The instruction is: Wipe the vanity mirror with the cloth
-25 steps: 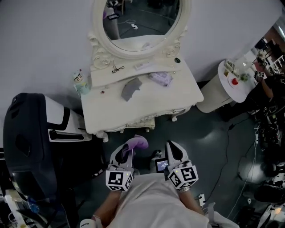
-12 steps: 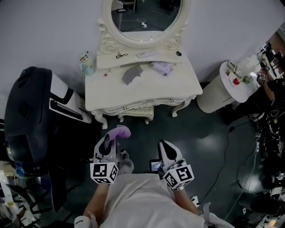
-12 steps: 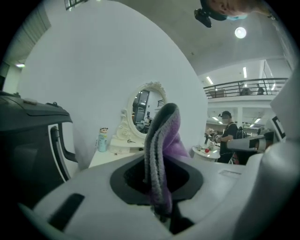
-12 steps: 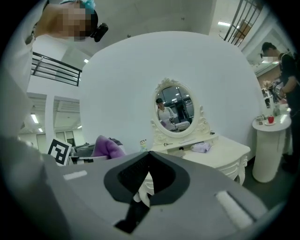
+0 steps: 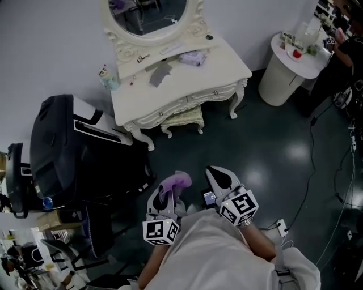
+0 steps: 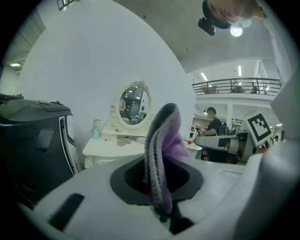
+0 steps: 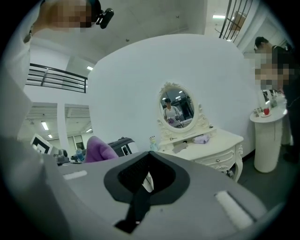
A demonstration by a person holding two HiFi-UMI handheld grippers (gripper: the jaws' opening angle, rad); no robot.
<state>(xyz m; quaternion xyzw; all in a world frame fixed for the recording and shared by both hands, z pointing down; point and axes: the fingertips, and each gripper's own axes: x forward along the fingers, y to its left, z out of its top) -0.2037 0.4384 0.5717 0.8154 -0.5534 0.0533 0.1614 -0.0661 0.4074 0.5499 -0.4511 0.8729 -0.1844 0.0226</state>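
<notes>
Left gripper view shows the left gripper [image 6: 161, 206] with its fingers clamped on a folded purple cloth [image 6: 161, 150] that stands up between them. The right gripper [image 7: 143, 187] has its fingers pressed together on nothing. The step in hand looks like the approach. The vanity mirror [image 5: 146, 17] is well apart from both, so the person should close in squarely and present a flat fold to the glass. Dark floor [image 5: 272, 147] lies between. The white bench [image 5: 221, 68] carries a grey rag [image 5: 160, 72], and a round side table [image 5: 289, 68] stands at its right.
</notes>
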